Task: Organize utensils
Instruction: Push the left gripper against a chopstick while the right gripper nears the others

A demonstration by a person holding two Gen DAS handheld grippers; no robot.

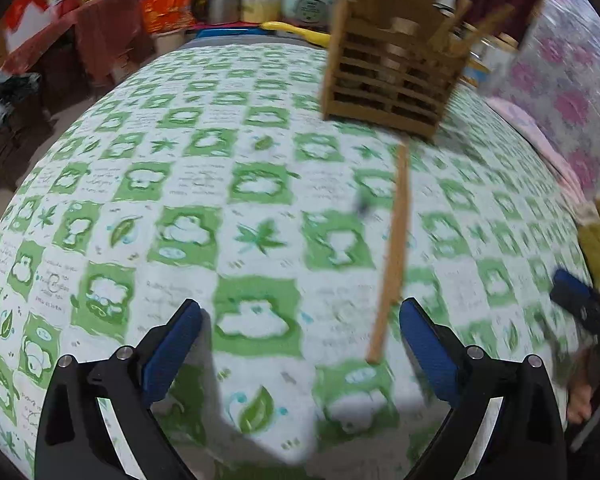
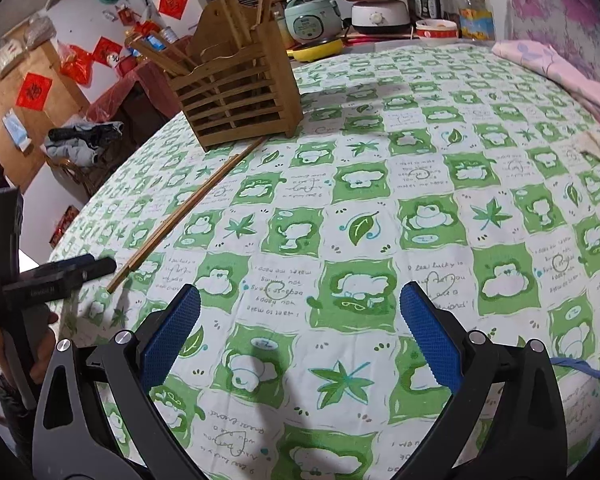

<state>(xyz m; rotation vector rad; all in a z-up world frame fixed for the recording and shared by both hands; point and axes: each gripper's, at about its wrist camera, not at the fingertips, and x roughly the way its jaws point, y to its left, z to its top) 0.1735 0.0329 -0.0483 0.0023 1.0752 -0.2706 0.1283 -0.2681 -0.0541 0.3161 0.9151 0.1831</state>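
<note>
A slatted wooden utensil holder stands on the green-and-white tablecloth, with several chopsticks upright in it; it also shows in the right wrist view. Loose wooden chopsticks lie on the cloth, running from the holder's base toward me; in the right wrist view they look like a pair. My left gripper is open and empty, the chopsticks' near end just inside its right finger. My right gripper is open and empty over bare cloth, right of the chopsticks.
The other gripper shows at the edge of each view. Rice cookers, pots and bottles crowd the table's far edge. A pink cloth lies far right. Chairs with clothes stand beyond the left edge.
</note>
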